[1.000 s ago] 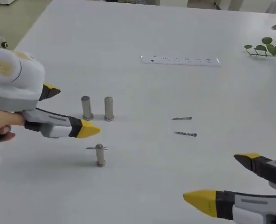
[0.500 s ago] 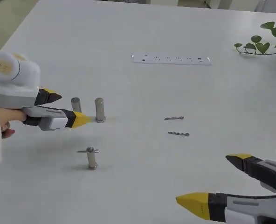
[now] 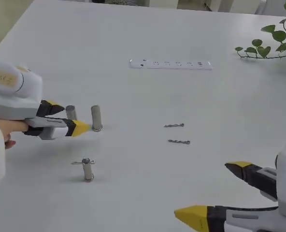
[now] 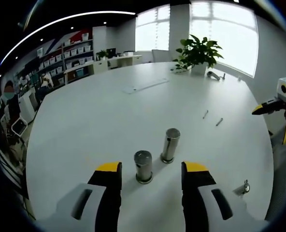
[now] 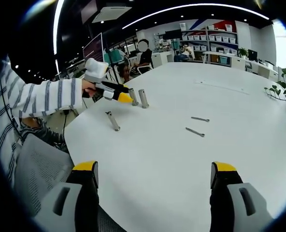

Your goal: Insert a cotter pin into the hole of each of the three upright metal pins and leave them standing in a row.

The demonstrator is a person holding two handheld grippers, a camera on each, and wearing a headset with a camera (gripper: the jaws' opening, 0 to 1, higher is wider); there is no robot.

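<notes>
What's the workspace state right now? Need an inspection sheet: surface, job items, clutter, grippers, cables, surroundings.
Surface: white table, no marks seen.
Job's things: one metal pin upright with a cotter pin through it; two bare metal pins upright behind it; two loose cotter pins lying flat to the side.
Clutter: power strip; plant at the table's edge.
Grippers: left gripper open, one bare pin between its jaws, not gripped; right gripper open, empty.
Cables: nothing seen.
Surroundings: shelves, windows.
</notes>
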